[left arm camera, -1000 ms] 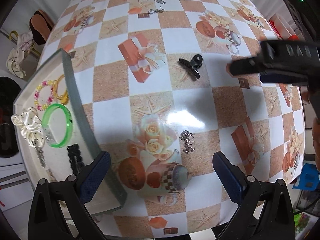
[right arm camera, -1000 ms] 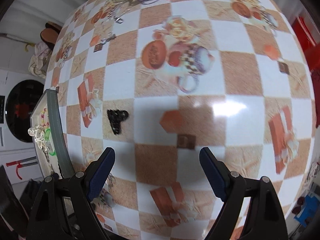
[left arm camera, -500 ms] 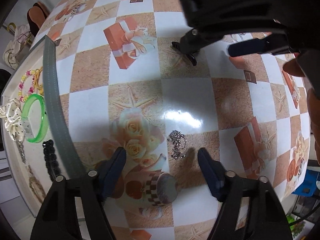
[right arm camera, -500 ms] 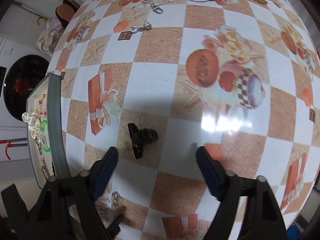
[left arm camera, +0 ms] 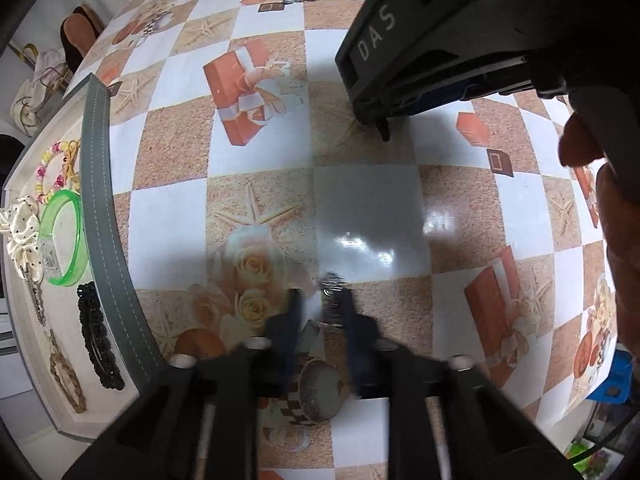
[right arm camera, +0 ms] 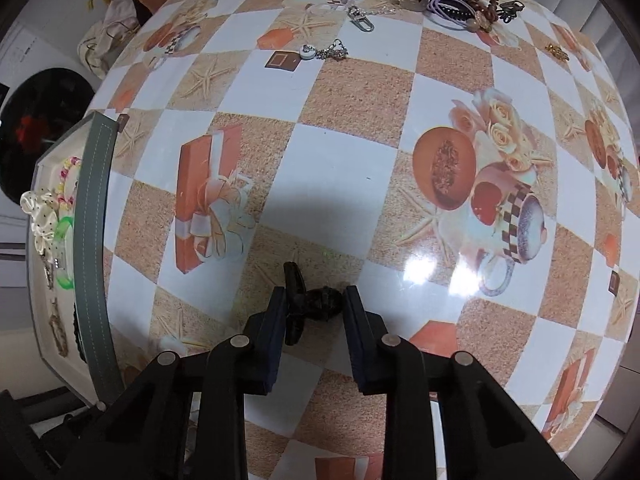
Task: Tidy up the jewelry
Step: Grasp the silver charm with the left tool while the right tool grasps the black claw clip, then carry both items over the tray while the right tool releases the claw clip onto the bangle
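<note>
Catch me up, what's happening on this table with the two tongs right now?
Both tongs are down on the table at once. The right tongs have closed around the black hair claw clip, which sits between the pads. The left tongs are narrowing on the small silver chain; motion blur hides whether it is gripped. The grey-rimmed tray to the left already holds a green bangle and other pieces.

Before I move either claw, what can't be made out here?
- Left wrist view: silver chain smeared by motion blur; contact with the left claw unclear.
- Left wrist view: black hair clip hidden behind the right tool body.
- Right wrist view: right claw brackets the clip; pad contact unclear.
</note>
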Demonstrator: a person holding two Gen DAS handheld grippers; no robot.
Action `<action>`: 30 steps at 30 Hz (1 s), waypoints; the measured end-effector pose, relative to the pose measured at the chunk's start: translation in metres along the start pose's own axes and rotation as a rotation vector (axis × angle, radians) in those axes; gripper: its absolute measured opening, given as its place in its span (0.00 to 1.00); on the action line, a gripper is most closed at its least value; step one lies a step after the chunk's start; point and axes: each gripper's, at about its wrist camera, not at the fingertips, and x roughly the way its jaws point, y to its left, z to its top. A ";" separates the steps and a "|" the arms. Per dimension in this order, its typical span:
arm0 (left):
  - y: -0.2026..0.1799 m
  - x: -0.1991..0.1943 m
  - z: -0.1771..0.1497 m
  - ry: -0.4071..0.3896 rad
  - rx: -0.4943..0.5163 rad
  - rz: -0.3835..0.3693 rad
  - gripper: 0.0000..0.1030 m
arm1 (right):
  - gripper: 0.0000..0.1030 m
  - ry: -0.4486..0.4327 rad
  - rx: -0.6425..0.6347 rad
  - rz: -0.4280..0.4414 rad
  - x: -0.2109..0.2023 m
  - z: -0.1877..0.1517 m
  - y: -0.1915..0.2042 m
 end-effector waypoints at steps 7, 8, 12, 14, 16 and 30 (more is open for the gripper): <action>0.016 -0.012 -0.003 0.003 -0.033 -0.112 0.12 | 0.23 -0.027 0.075 0.048 -0.014 -0.008 -0.013; 0.019 -0.016 -0.003 0.002 -0.041 -0.130 0.12 | 0.23 -0.029 0.089 0.055 -0.016 -0.010 -0.016; 0.035 -0.026 -0.003 -0.008 -0.054 -0.164 0.12 | 0.23 -0.030 0.150 0.099 -0.022 -0.018 -0.029; 0.043 -0.032 -0.002 -0.015 -0.056 -0.172 0.12 | 0.23 -0.029 0.177 0.113 -0.026 -0.025 -0.036; 0.055 -0.036 -0.002 -0.019 -0.056 -0.176 0.12 | 0.23 -0.028 0.194 0.124 -0.029 -0.031 -0.038; 0.073 -0.067 0.002 -0.067 -0.084 -0.165 0.12 | 0.23 -0.027 0.242 0.168 -0.052 -0.062 -0.028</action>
